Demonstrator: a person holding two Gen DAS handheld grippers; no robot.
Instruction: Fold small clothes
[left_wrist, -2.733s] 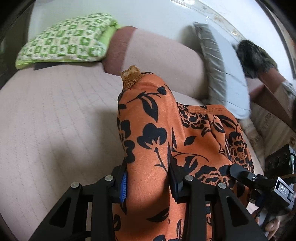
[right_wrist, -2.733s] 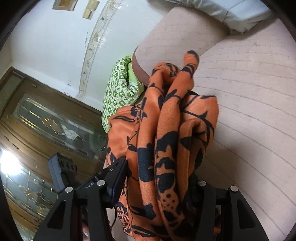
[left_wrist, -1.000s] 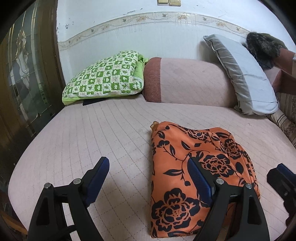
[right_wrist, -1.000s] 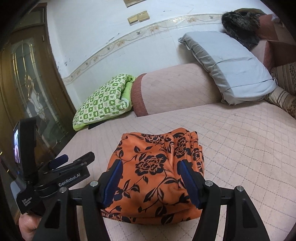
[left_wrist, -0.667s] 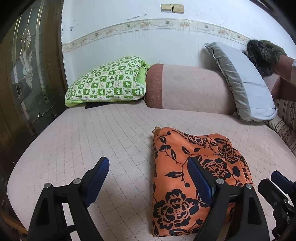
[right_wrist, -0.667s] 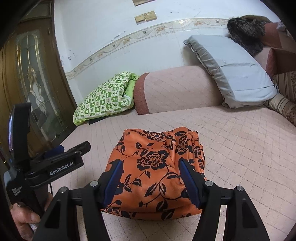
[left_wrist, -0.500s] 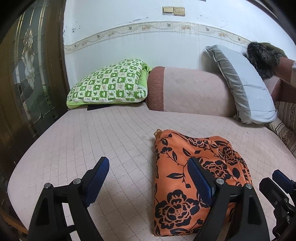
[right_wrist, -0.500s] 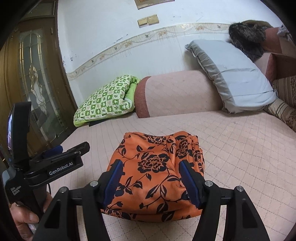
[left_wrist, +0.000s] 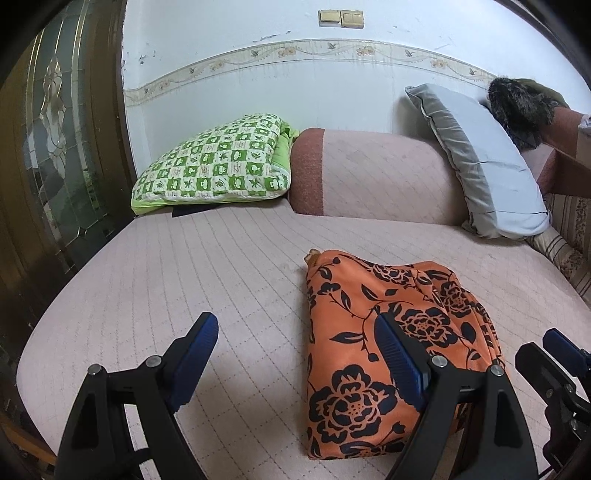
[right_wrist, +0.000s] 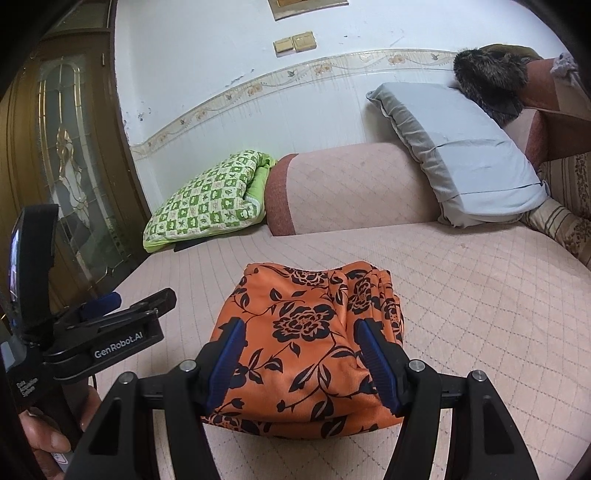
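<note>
I see the folded orange floral garment (left_wrist: 384, 332) lying on the pink bed (left_wrist: 184, 288), at five o'clock. My left tool (left_wrist: 295, 354) and right tool (right_wrist: 301, 354) both gape, holding nothing.

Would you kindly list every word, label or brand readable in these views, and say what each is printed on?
"GenRobot.AI": white lettering on the side of the left gripper, right wrist view.
Small white print on the left gripper's handle: too small to read.
Nothing else carries legible text.
</note>
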